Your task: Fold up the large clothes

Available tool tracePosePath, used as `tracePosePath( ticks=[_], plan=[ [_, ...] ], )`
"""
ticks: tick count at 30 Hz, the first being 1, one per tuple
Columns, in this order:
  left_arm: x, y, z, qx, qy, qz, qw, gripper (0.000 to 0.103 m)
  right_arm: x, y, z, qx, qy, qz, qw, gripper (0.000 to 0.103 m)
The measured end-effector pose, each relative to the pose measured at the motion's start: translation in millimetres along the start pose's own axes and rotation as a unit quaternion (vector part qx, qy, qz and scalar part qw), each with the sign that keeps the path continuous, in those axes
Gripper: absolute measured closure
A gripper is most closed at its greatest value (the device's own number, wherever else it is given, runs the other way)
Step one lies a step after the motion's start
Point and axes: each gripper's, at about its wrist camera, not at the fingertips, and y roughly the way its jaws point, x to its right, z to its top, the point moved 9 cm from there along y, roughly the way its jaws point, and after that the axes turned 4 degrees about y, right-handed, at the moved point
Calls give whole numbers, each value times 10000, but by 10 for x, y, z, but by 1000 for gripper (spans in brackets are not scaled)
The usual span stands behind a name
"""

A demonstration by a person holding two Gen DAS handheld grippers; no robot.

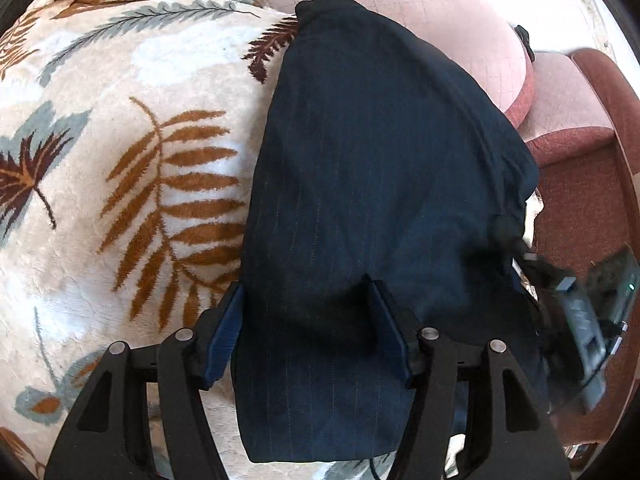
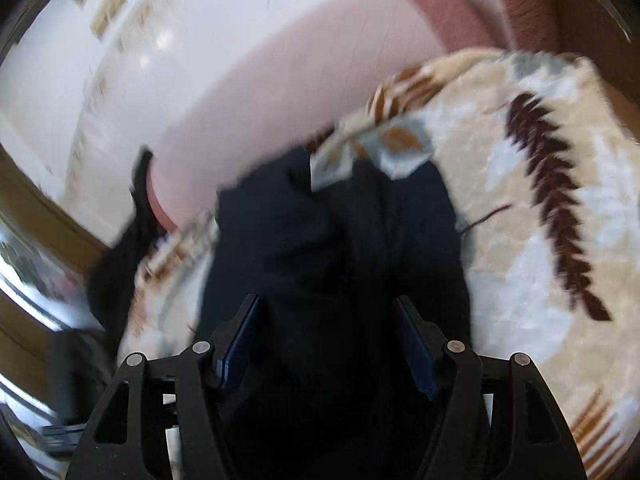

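Observation:
A dark navy pinstriped garment [image 1: 360, 168] lies lengthwise on a cream blanket with brown and grey leaves [image 1: 120, 160]. My left gripper [image 1: 306, 312] points steeply down over the garment's near end. It is open, its left finger at the cloth's left edge and its right finger resting on the fabric. The right wrist view is blurred. There the same dark garment [image 2: 328, 248] fills the space in front of my right gripper [image 2: 328, 340], which stands open with cloth bunched between its fingers. A corner of the blanket [image 2: 360, 152] lies folded over the garment's far end.
The blanket covers a sofa with pink cushions [image 1: 420, 12] and reddish-brown arms [image 1: 600, 92]. A blurred grey and black device [image 1: 580, 312] sits at the garment's right edge. A white tiled floor [image 2: 80, 60] and a wooden edge [image 2: 48, 216] lie beyond the sofa.

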Motion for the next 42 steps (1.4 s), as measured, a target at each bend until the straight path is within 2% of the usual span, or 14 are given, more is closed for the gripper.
tracePosePath(
  ticks=[3,8,9,12,14,16,20,23,25,26,27,29,31,42],
  plan=[
    [0,-71,-24,18,56,5,10000,42,-96,-24,-90,110,-659,-286,9974,96],
    [41,-340,38,512,431,251,9974,31,-76,-563,147,830,-493,140,9952,100],
    [33,-295,20,496,471,307,9972,24,83,-542,191,810,-309,19,9962,100],
    [28,17,-103,-7,529,208,9984,24,646,-64,144,140,240,-612,9977,99],
    [22,116,-190,-204,519,133,9984,24,834,41,32,-100,600,-648,9960,98],
    [9,70,-197,-120,630,215,9977,24,789,-119,34,122,804,-251,9964,88],
    [-23,-49,-235,33,674,212,9975,24,693,-486,-120,110,1263,568,9903,46],
    [-18,-108,-361,32,603,128,9981,24,521,-514,-355,-375,1212,1010,9868,42],
    [45,-158,-473,26,628,99,9980,24,395,-496,-550,-798,883,968,9882,49],
    [60,-158,-517,36,672,115,9977,24,323,-528,-600,-740,487,797,9929,89],
    [61,-147,-536,49,709,136,9974,24,282,-582,-594,-460,2,545,9975,99],
    [65,-73,-567,41,747,204,9970,20,394,-605,-559,-53,-115,302,9995,100],
    [79,40,-597,-120,721,256,9970,20,698,-407,-682,-295,280,-97,9991,100],
    [229,-98,-585,218,1084,597,9921,21,608,-568,-661,-178,291,-193,9992,89]
  ],
)
